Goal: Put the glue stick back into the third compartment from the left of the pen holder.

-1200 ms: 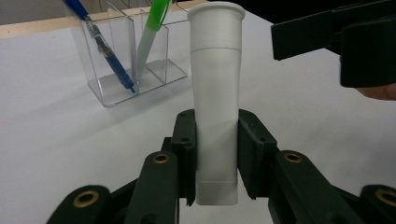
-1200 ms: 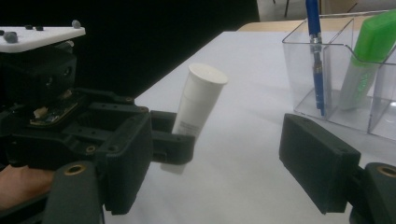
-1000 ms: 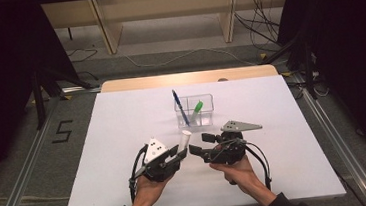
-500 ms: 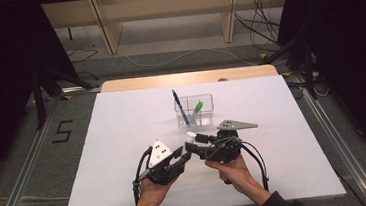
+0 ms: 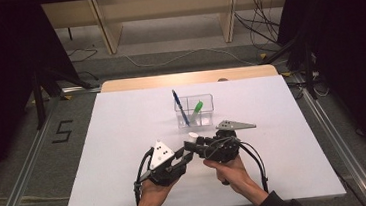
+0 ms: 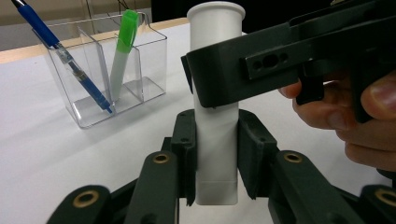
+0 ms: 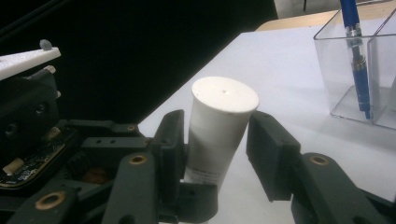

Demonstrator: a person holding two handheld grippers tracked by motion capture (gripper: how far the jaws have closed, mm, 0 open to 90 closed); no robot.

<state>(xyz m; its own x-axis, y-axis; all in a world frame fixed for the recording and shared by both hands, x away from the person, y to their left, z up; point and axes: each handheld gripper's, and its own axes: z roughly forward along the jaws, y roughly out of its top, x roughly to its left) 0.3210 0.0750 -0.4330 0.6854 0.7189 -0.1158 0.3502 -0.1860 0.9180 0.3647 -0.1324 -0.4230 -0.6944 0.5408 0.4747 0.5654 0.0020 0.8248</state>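
Note:
A white tube [image 6: 217, 140] stands upright between the pads of my left gripper [image 6: 217, 156], which is shut on its lower part. In the high view the left gripper [image 5: 188, 155] and right gripper [image 5: 190, 143] meet at the tube [image 5: 193, 136] near the table's front middle. My right gripper [image 7: 219, 144] has its jaws around the tube's capped upper end [image 7: 219, 126] and they have just been closing. One pad touches the tube, and a gap remains at the other. One right jaw crosses in front of the tube in the left gripper view.
A clear divided organizer [image 5: 194, 112] stands just behind the grippers, holding a blue pen [image 5: 179, 106] and a green marker [image 5: 197, 106]. The white table top [image 5: 123, 128] stretches to both sides. A wooden strip [image 5: 189, 78] runs along the far edge.
The right gripper has moved left to the tube held by the left gripper, and its jaws have narrowed around the tube's top. The left hand has shifted slightly.

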